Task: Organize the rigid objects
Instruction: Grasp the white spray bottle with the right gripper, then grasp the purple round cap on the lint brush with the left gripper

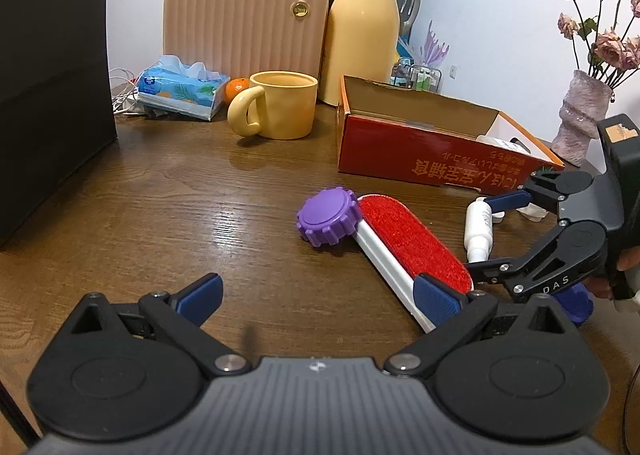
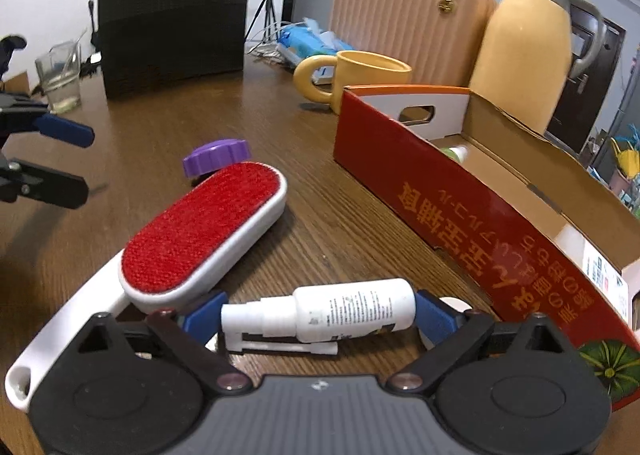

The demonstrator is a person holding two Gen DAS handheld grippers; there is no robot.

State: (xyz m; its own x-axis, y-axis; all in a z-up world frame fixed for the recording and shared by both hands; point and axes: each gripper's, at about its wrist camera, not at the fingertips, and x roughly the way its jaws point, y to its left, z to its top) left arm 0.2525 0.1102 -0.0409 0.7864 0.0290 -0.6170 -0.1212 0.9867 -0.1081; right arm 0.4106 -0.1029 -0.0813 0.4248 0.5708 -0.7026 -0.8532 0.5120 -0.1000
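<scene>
A white spray bottle (image 2: 340, 311) lies on its side on the wooden table, crosswise between the jaws of my right gripper (image 2: 320, 307). The blue pads touch its nozzle end and its base end. In the left wrist view the same bottle (image 1: 478, 223) spans the right gripper (image 1: 478, 233). A red-faced lint brush (image 1: 412, 243) with a white handle lies beside it, and a purple ridged cap (image 1: 326, 221) rests at the brush's far tip. My left gripper (image 1: 318, 283) stands open just before the brush, holding nothing. An open red cardboard box (image 2: 460, 191) stands right of the bottle.
Behind stand a yellow mug (image 1: 280, 103), a yellow thermos jug (image 1: 364, 35), a pink ribbed case (image 1: 240, 23), a tissue pack (image 1: 180, 89) and an orange (image 1: 236, 89). A vase of dried flowers (image 1: 580, 119) stands far right. A dark block (image 1: 52, 75) stands left, with a glass (image 2: 60, 83) near it.
</scene>
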